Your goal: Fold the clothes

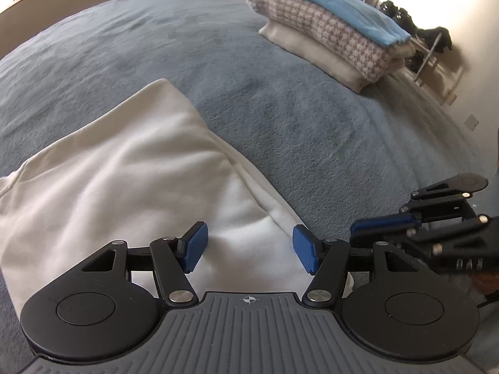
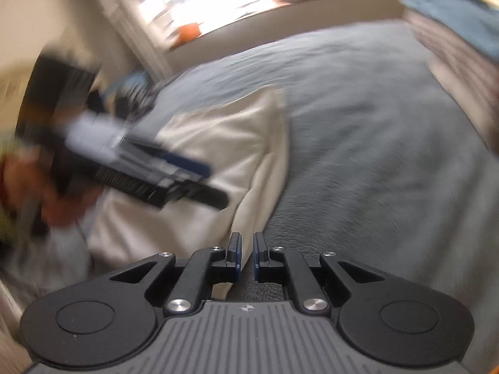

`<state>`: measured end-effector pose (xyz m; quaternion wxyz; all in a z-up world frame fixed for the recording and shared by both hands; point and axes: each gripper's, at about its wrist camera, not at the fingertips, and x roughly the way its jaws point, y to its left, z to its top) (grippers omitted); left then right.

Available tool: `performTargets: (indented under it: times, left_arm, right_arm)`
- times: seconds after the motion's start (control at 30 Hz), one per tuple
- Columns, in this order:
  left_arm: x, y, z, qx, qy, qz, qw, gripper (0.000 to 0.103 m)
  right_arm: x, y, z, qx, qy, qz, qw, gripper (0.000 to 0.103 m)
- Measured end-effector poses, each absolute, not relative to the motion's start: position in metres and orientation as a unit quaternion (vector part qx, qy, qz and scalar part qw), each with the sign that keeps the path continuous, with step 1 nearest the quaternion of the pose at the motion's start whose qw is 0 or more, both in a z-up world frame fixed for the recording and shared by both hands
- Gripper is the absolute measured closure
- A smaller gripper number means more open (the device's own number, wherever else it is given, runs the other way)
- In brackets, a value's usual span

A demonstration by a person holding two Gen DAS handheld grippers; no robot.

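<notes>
A white garment (image 1: 124, 180) lies partly folded on the near left part of a grey-blue bed (image 1: 280, 109), its far corner pointing toward the middle of the bed. The left gripper (image 1: 249, 246) hovers above the garment's near right edge with jaws spread and nothing between them. The right gripper (image 2: 246, 249), just right of that edge, has its jaws almost pressed together and empty. At the far right, 3 folded clothes (image 1: 327, 28) sit stacked on the bed.
</notes>
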<state>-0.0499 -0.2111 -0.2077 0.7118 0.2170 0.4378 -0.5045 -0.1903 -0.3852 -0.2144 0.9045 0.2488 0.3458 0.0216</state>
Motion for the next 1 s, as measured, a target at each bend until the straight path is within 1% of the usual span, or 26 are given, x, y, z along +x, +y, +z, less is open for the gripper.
performTargets:
  times: [0.1,0.23,0.43,0.57,0.7,0.77,0.9,0.93,1.0]
  left_arm:
    - [-0.045,-0.203,-0.197,0.205,0.44,-0.496,0.72,0.043]
    - [-0.039,-0.186,-0.183,0.197,0.439,-0.478,0.735,0.043]
    - [-0.038,-0.159,-0.174,0.177,0.445,-0.474,0.739,0.043]
    - [-0.045,-0.146,-0.175,0.18,0.447,-0.471,0.739,0.043]
    - [-0.046,-0.135,-0.174,0.162,0.458,-0.463,0.741,0.043]
    - [-0.046,-0.131,-0.174,0.158,0.461,-0.457,0.744,0.043]
    - [-0.047,-0.129,-0.173,0.157,0.464,-0.446,0.749,0.043]
    - [-0.047,-0.129,-0.173,0.157,0.466,-0.443,0.75,0.043]
    - [-0.046,-0.129,-0.174,0.157,0.469,-0.438,0.751,0.043]
  right_arm:
    - [-0.187,-0.386,-0.214,0.274,0.339,0.012,0.9,0.095]
    - [-0.183,-0.375,-0.216,0.258,0.364,-0.009,0.895,0.096]
    - [-0.183,-0.363,-0.226,0.259,0.395,-0.021,0.881,0.097]
    - [-0.177,-0.353,-0.224,0.238,0.398,-0.019,0.886,0.097]
    - [-0.173,-0.353,-0.23,0.233,0.409,-0.014,0.882,0.097]
    - [-0.169,-0.35,-0.231,0.205,0.413,0.006,0.888,0.097]
    - [-0.164,-0.336,-0.228,0.106,0.422,0.044,0.899,0.096]
    - [-0.164,-0.335,-0.227,0.092,0.426,0.051,0.898,0.096]
    - [-0.166,-0.338,-0.223,0.099,0.432,0.055,0.895,0.096]
